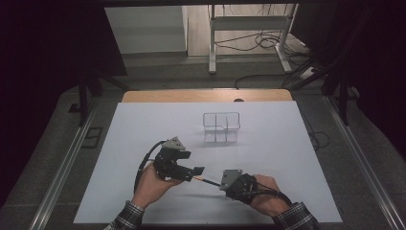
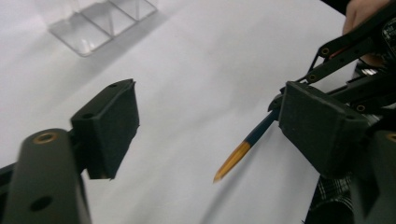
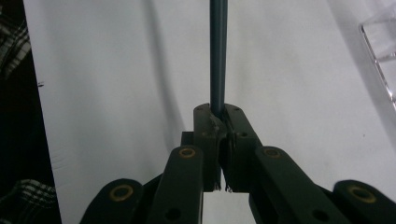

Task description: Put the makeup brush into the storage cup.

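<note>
White tabletop (image 1: 143, 143), clear divided tray (image 1: 221, 127) centre; dark room, floor cables (image 1: 258, 40).

The left gripper (image 2: 205, 135) is holding its two black jaws wide apart, with the white table (image 2: 210, 60) showing in the gap and nothing pressed between the pads. A pencil (image 2: 245, 147), dark blue along the shaft and orange toward its tip, is slanting into that gap from beside the right-hand finger (image 2: 322, 128), touching neither pad. Beyond that finger the right gripper (image 2: 275, 103) is gripping the pencil's far end. Past the left-hand finger (image 2: 109, 128), a clear divided box (image 2: 100, 23) is standing well apart.
</note>
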A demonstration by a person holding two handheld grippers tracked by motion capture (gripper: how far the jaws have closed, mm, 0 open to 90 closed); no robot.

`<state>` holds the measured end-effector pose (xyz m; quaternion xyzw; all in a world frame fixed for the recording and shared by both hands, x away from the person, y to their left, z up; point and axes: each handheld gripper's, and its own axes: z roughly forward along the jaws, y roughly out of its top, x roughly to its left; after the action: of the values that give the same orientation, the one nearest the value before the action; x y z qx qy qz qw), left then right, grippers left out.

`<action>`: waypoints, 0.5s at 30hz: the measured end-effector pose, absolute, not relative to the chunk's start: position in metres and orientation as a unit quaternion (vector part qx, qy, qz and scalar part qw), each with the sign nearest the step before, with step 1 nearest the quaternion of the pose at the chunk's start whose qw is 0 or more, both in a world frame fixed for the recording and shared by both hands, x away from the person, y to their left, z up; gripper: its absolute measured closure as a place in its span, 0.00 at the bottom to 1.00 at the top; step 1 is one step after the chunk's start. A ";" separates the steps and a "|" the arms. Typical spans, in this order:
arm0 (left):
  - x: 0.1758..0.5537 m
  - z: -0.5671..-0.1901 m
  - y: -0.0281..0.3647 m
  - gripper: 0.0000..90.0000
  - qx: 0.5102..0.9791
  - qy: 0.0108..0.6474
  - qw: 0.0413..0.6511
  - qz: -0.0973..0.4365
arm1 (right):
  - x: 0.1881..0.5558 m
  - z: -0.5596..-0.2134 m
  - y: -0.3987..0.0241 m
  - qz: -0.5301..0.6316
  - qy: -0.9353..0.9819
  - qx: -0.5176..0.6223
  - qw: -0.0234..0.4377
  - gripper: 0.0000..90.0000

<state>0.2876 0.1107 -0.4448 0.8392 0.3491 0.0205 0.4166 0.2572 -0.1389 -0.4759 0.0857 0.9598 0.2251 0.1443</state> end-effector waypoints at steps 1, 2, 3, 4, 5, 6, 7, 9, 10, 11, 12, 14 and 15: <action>0.286 -0.444 0.115 0.20 0.833 0.356 0.422 0.026 | 0.258 -0.475 -0.140 0.225 0.960 0.092 0.141 0.94; 0.286 -0.444 0.116 0.19 0.831 0.359 0.425 0.027 | 0.259 -0.475 -0.141 0.226 0.959 0.098 0.139 0.94; 0.286 -0.444 0.116 0.19 0.831 0.359 0.425 0.027 | 0.259 -0.475 -0.141 0.226 0.959 0.098 0.139 0.94; 0.285 -0.445 0.120 0.18 0.825 0.367 0.428 0.029 | 0.260 -0.475 -0.144 0.228 0.958 0.112 0.134 0.94; 0.285 -0.445 0.120 0.17 0.825 0.367 0.428 0.029 | 0.260 -0.475 -0.144 0.228 0.958 0.112 0.134 0.94; 0.284 -0.445 0.122 0.17 0.822 0.372 0.430 0.031 | 0.261 -0.474 -0.146 0.232 0.957 0.123 0.127 0.94; 0.283 -0.445 0.124 0.17 0.819 0.377 0.433 0.032 | 0.261 -0.474 -0.146 0.232 0.957 0.123 0.127 0.94; 0.281 -0.445 0.127 0.16 0.810 0.386 0.441 0.030 | 0.262 -0.474 -0.148 0.237 0.954 0.136 0.123 0.94; 0.280 -0.445 0.129 0.16 0.806 0.391 0.443 0.031 | 0.262 -0.473 -0.150 0.239 0.953 0.143 0.123 0.94; 0.279 -0.446 0.131 0.16 0.804 0.394 0.445 0.032 | 0.262 -0.473 -0.150 0.239 0.953 0.143 0.123 0.94; 0.277 -0.446 0.134 0.16 0.797 0.400 0.450 0.037 | 0.263 -0.473 -0.151 0.241 0.950 0.157 0.120 0.94; 0.276 -0.447 0.136 0.17 0.793 0.406 0.452 0.040 | 0.263 -0.473 -0.153 0.245 0.949 0.162 0.119 0.94; 0.275 -0.448 0.136 0.17 0.791 0.408 0.454 0.041 | 0.263 -0.472 -0.153 0.247 0.947 0.168 0.118 0.94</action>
<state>0.2745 0.1363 -0.4480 0.7908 0.4082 0.0406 0.4544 0.2635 -0.1534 -0.4724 0.1681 0.9470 0.2468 0.1183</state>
